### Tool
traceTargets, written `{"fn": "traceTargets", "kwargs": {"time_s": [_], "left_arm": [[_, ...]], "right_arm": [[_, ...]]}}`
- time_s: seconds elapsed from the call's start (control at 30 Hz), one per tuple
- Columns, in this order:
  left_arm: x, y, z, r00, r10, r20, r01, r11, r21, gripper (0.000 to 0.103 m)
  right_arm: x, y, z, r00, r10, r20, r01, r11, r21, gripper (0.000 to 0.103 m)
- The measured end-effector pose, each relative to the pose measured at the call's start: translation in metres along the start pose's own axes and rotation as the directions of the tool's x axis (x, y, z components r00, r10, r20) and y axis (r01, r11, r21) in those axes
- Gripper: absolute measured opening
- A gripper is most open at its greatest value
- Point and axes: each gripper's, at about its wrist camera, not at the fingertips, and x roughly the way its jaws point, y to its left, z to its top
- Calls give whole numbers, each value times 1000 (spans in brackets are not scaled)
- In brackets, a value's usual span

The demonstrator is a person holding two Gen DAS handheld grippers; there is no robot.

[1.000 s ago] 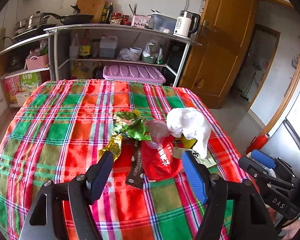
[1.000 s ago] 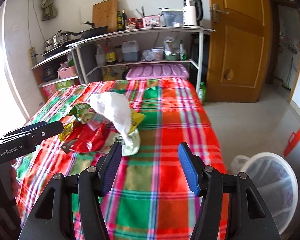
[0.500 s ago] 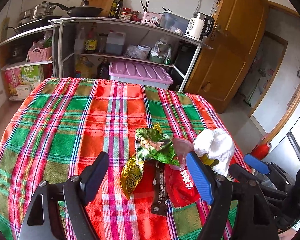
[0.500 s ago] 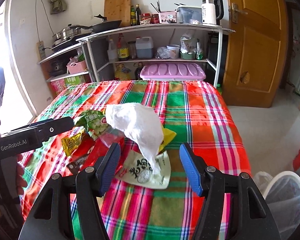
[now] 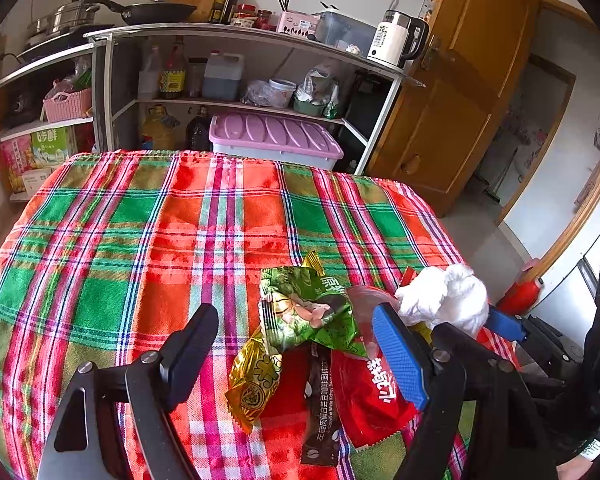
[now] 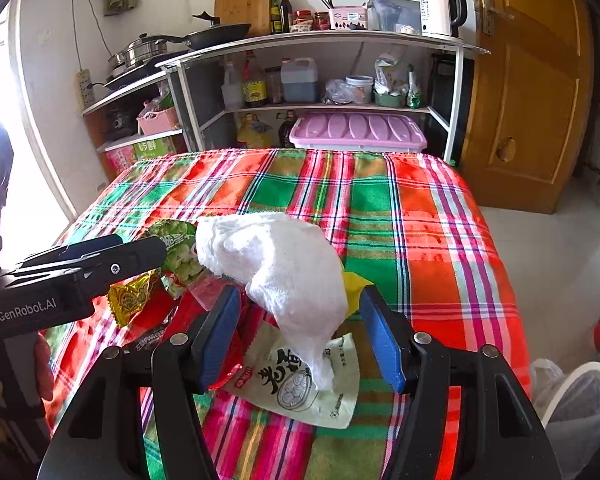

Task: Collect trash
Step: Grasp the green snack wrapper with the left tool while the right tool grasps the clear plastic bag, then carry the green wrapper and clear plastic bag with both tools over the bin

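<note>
A pile of trash lies on the plaid tablecloth (image 5: 140, 240) near its right edge. It holds a crumpled white paper towel (image 6: 284, 264), a green snack bag (image 5: 308, 312), a gold wrapper (image 5: 256, 380), a dark coffee sachet (image 5: 320, 400), a red bag (image 5: 372, 392) and a pale sachet (image 6: 300, 384). My left gripper (image 5: 296, 344) is open, low over the green and gold wrappers, touching nothing. My right gripper (image 6: 300, 332) is open too. The paper towel's lower end hangs between its blue pads (image 6: 380, 336) without being pressed.
A white mesh bin (image 6: 580, 408) with a liner stands on the floor past the table's right edge. Behind the table are a shelf unit (image 5: 236, 100) full of kitchenware and a lilac-lidded box (image 5: 272, 136). A wooden door (image 6: 532, 92) is at the right.
Both grippers have come forward and a little down onto the pile, which now sits between their fingers. The left jaws have widened slightly.
</note>
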Motion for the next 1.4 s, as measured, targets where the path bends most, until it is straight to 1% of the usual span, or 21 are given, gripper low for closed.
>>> {"fn": "traceTargets", "kwargs": {"time_s": [0.03,0.1,0.17,0.23,0.27,0.33,0.47,0.53,0.73,0.9,1.0,1.13,1.4], "left_arm": [[1,0,0,1000,-7,2,7,1000,-1,78],[1,0,0,1000,-10,9,10,1000,-5,72],[4,0,0,1000,-21,2,21,1000,-6,59],[7,-1,-1,1000,-11,-12,11,1000,-1,52],[8,-2,-2,1000,-7,-15,7,1000,0,47],[9,-3,-3,1000,-12,-23,12,1000,3,46],[10,-4,-3,1000,-14,-19,14,1000,13,42],[9,-5,-4,1000,-15,-20,15,1000,15,40],[6,-7,-7,1000,-20,-14,20,999,28,36],[-1,-11,-9,1000,-17,8,16,999,44,36],[-7,-13,-11,999,-27,17,26,999,47,36],[-15,-19,-13,999,-20,32,18,998,62,36],[-32,-33,-18,997,-59,56,54,994,93,36]], "right_arm": [[0,-1,0,1000,2,2,-2,1000,6,62],[0,-4,1,1000,5,2,-5,1000,19,62],[0,-4,1,1000,10,1,-10,1000,21,59],[1,-4,1,1000,-1,0,1,1000,18,43],[1,-4,1,1000,-5,-1,5,1000,17,40],[0,-3,1,1000,-10,0,10,1000,4,29],[0,1,-2,1000,-20,4,20,1000,-17,18],[-1,1,-2,1000,-25,8,25,1000,-19,8],[-5,0,-4,1000,-16,21,17,1000,-17,6],[-12,0,-7,999,-12,39,13,1000,-9,5],[-17,-1,-7,999,-4,51,5,1000,-3,4],[-24,0,-9,997,-2,71,3,1000,0,4],[-46,-5,-13,993,-3,120,2,1000,12,4]]}}
